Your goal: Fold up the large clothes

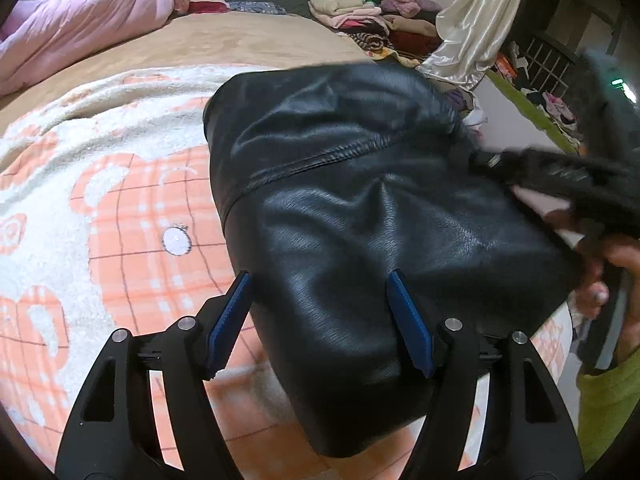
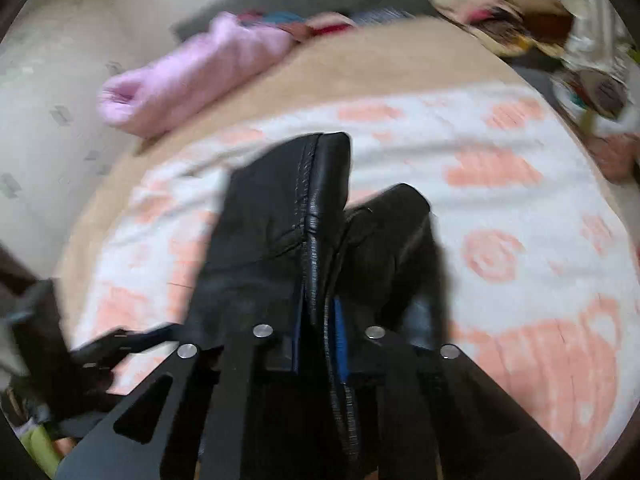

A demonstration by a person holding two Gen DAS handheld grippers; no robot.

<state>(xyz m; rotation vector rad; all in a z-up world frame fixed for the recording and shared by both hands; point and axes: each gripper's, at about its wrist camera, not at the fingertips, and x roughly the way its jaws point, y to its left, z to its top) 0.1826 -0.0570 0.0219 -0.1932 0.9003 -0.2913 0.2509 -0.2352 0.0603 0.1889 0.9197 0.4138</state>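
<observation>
Where the jacket lies: while it rests folded on the bed, the black leather jacket [image 1: 360, 200] covers the peach-and-white blanket [image 1: 100, 200], its near corner reaching in between the blue pads of the left gripper [image 1: 320, 300].
Left jaws: they stand moderately wide, one pad over the blanket just beside the jacket's edge, the other over the leather; neither visibly squeezes it.
Right jaws: the right gripper [image 2: 318, 320] is closed down to a narrow gap on a stitched edge of the jacket [image 2: 316, 208], which runs up out of the pads and stands above the blanket [image 2: 520, 208].
Left wrist view only: a hand [image 1: 600, 264] with a green sleeve at the right edge, a blurred dark shape beside it, the jacket's broad flat top, a pile of folded clothes [image 1: 352, 4] and a cream satin cloth [image 1: 476, 28] beyond the bed.
Right wrist view only: the pinched seam close up, motion-blurred; a pale wall [image 2: 60, 80] behind the pink quilt [image 2: 192, 72].
</observation>
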